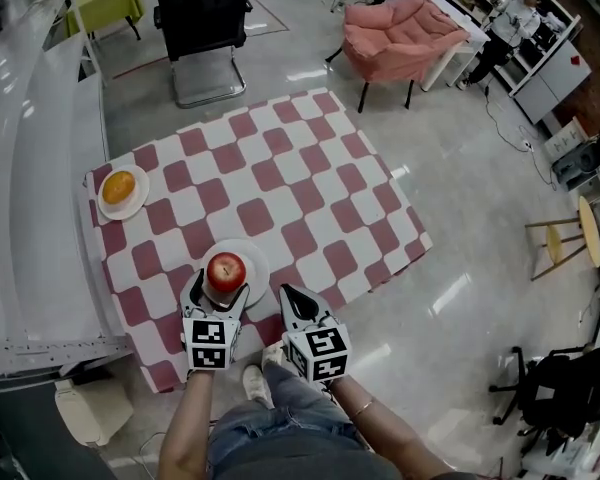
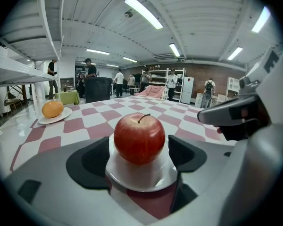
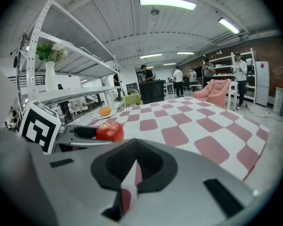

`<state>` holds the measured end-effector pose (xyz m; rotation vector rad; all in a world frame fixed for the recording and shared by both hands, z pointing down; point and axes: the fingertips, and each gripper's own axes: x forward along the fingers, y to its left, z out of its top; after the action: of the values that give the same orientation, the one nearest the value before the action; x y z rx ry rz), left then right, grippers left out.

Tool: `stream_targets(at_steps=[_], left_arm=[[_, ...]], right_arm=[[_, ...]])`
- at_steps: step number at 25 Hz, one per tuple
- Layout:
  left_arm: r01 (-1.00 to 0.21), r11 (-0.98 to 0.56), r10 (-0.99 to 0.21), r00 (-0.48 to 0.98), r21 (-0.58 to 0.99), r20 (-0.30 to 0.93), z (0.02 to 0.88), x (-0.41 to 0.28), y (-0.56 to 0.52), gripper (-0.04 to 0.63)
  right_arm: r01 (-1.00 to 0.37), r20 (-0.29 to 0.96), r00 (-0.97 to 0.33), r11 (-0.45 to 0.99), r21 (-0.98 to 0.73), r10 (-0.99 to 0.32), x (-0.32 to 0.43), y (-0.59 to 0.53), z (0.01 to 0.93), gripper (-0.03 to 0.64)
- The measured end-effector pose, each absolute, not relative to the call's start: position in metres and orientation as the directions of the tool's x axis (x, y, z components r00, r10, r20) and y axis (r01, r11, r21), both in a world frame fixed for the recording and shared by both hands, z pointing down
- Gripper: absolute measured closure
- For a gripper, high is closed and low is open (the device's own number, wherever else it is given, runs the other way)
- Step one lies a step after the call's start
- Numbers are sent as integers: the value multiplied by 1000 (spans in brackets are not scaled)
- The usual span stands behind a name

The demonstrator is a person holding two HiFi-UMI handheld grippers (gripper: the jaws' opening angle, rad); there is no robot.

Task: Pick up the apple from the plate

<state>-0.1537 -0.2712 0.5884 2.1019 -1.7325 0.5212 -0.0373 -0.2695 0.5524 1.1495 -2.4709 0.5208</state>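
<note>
Left gripper (image 1: 220, 290) jaws apart, flanking apple (image 2: 139, 138), no contact.

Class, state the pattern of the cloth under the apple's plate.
Dull red and white checks on the cloth, clearest in the head view.

You're looking over gloss and matt lying side by side.
You're seeing the apple (image 2: 139, 139) gleaming with a smooth, waxy red skin on a plate (image 2: 141, 178) that is shining like glazed white ceramic. The checked cloth (image 1: 280, 178) is lying matt and soft-looking, while the pale floor (image 1: 460, 198) is throwing back glossy reflections. Your left gripper (image 2: 140, 154) is showing smooth grey plastic with matt black pads (image 2: 92, 161), and the pink armchair (image 1: 405, 28) is looking cloth-covered.
</note>
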Motion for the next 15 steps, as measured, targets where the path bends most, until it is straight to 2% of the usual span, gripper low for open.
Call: stream_targets(at_steps=[15], left_arm=[[-983,-182,-833,174,37,524,592,-147,-295,216]], right_arm=[[-783,494,-596,595,-181,-633,-30,-284,563,606]])
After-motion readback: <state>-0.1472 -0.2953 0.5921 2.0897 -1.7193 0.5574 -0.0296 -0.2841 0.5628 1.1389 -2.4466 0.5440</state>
